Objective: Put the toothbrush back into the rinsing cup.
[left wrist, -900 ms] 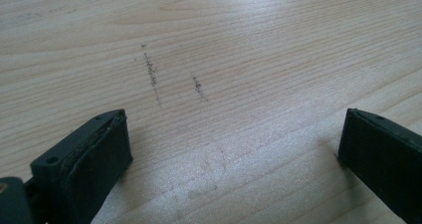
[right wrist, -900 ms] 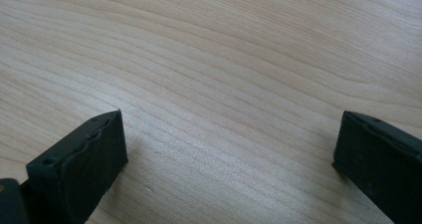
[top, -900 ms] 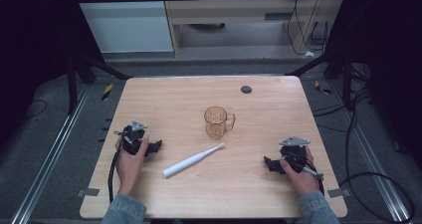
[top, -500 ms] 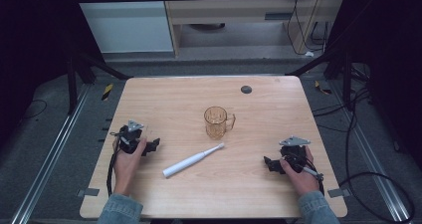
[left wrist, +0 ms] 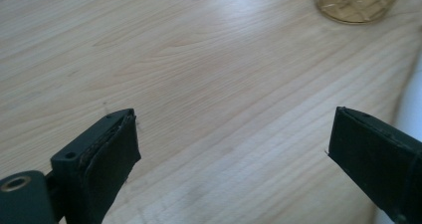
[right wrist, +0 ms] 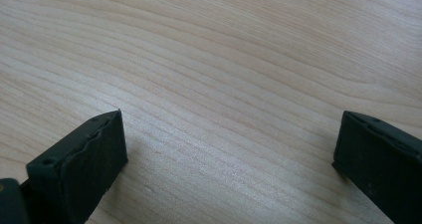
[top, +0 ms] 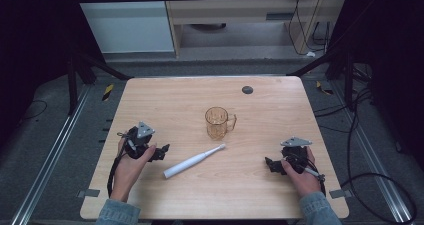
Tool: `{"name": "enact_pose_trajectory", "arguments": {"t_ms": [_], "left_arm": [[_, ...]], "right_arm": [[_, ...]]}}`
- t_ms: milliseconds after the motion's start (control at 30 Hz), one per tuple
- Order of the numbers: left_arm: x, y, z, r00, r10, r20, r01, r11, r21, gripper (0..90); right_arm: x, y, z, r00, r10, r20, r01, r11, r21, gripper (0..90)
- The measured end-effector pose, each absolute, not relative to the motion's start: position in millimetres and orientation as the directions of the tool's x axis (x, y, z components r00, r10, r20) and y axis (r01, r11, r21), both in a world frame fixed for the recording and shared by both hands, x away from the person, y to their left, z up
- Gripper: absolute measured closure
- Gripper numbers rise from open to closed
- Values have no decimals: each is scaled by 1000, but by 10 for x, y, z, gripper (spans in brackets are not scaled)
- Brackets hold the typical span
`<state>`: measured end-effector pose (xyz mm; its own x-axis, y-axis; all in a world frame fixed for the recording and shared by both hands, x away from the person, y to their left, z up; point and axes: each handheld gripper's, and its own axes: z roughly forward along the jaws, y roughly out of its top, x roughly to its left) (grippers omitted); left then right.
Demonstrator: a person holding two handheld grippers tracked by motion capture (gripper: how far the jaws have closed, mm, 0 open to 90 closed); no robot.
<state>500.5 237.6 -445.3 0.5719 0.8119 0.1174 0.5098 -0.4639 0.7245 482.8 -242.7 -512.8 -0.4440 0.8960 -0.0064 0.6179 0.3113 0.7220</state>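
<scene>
The white toothbrush [top: 193, 161] lies flat on the table [top: 260, 110], just beside my left gripper [top: 161, 152], outside its spread, empty jaws. My right gripper [top: 271, 164], equally released, rests well apart.

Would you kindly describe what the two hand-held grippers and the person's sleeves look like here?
Both grippers are black. The left gripper and the right gripper each carry a grey three-cornered plate on top and trail a black cable. Up close, the jaws are blocky, with flat dark pads and small screw holes. The person wears blue denim-like sleeves.
</scene>
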Motion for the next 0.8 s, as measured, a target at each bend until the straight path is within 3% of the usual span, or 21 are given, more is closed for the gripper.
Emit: {"name": "enact_pose_trajectory", "arguments": {"t_ms": [800], "left_arm": [[4863,1836,-4348,689,713,129,460,-568,682,52]], "right_arm": [[4829,-2425,-5128,-441,897,-4,619,308,722,3]]}}
